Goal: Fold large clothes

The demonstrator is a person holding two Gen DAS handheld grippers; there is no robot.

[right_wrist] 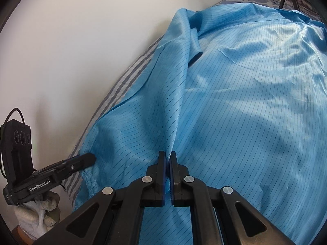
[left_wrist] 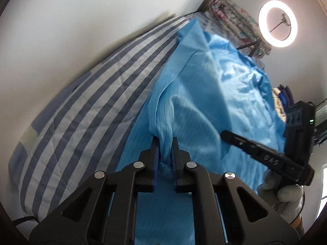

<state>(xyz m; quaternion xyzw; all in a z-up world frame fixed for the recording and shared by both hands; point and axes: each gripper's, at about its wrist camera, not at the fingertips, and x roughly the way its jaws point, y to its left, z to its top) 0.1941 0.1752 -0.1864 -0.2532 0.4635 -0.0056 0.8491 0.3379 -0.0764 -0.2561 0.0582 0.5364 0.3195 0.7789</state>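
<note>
Pinching bunched cuff of blue garment (left_wrist: 214,94): left gripper (left_wrist: 164,143); right gripper (right_wrist: 167,157) clamped on fabric fold alongside

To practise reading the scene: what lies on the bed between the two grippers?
Only blue garment: a ridged stretch runs from the left gripper, at its gathered cuff, to the right gripper. The right wrist view shows it.
</note>
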